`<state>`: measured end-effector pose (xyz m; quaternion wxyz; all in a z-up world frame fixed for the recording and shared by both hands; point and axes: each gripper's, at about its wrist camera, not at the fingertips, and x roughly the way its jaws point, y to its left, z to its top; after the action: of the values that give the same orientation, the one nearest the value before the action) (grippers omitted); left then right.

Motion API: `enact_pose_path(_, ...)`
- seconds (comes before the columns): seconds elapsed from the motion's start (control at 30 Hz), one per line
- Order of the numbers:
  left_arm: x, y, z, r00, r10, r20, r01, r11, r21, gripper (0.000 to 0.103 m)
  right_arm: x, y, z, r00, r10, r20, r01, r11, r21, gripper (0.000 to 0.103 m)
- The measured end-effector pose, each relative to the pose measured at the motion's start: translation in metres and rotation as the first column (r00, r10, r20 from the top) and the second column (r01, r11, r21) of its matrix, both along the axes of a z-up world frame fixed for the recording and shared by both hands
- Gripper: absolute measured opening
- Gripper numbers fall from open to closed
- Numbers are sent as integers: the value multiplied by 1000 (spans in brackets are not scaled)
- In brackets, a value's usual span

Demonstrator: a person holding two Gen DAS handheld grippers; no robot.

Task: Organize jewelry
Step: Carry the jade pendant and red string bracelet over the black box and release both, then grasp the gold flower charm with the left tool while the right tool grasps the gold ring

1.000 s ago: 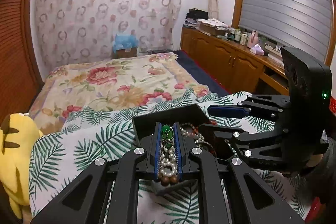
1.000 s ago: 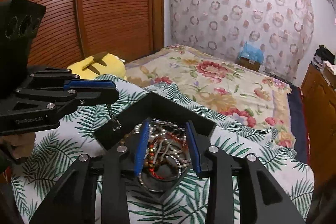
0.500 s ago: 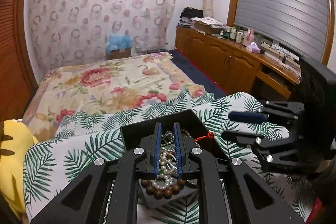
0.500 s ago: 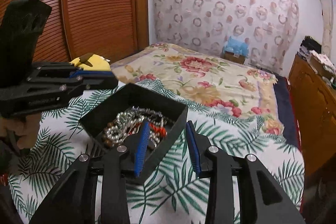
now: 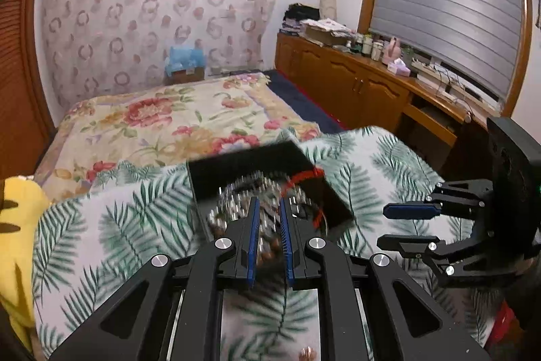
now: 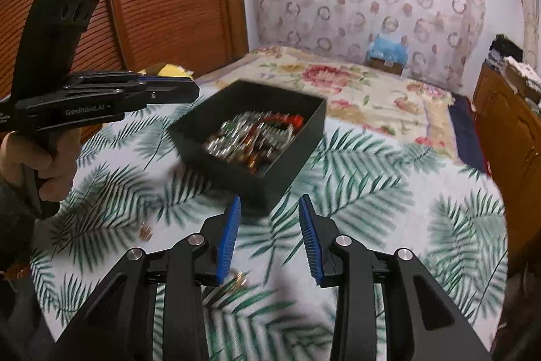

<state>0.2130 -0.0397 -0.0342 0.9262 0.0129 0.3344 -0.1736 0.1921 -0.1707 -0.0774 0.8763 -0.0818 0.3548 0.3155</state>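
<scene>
1. Seen from the left wrist camera, the left gripper (image 5: 269,237) has its blue-padded jaws drawn close with only a narrow gap between them; blurred beads show in that gap, but whether the pads pinch any of them cannot be told.
2. Just ahead of and partly under those jaw tips sits the open black square box (image 5: 257,158), and the tangled pile of silver, brown and red bead jewelry (image 5: 236,195) inside it is smeared by motion blur.
3. Off to the right of the left jaws, well apart from the box, the right gripper (image 5: 402,225) shows side-on with its fingers spread and nothing between them.
4. Below the left jaws, a small coppery piece (image 5: 306,353) lies on the white cloth printed with green palm leaves (image 5: 101,225).
5. From the right wrist camera, the right gripper (image 6: 269,239) stands wide open and empty.
6. Beyond its tips and slightly left lies the black box (image 6: 287,158), near but not touching, with the jewelry (image 6: 253,137) heaped inside.
7. Left of the box, the left gripper (image 6: 189,88) hovers above the cloth, held by a hand (image 6: 37,164).
8. Two small gold-coloured pieces rest on the cloth (image 6: 389,192): one (image 6: 145,231) left of the right jaws, another (image 6: 238,279) just beside the left pad.
</scene>
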Motion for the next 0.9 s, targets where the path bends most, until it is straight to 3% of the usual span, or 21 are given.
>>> enact_pose_path(0.17,-26,7,-25,998,-3,-65,4,1000,15,16,-13,9,-19,998,16,-57,-18,999,-34,38)
enact_pose_path(0.33,-45,16,-44,994,11,-106,-9,1000,26,35,-23,17,-34,997,27,-72,-34,995,-94,38)
enact_pose_path(0.4,-49,18,-50,992,17,-125,-12,999,38,54,-26,17,-38,997,23,-72,-30,993,-111,38)
enact_pose_path(0.6,-57,20,-68,984,25,-176,-11,997,81,73,-29,16,-41,996,23,-84,-32,994,-107,38)
enact_pose_path(0.8,-61,15,-75,981,25,-193,-1,992,126,79,-34,25,-42,999,36,-35,-42,984,-172,37)
enact_pose_path(0.9,-64,12,-75,982,18,-190,7,992,129,79,-36,25,-42,998,50,-30,-55,982,-181,28)
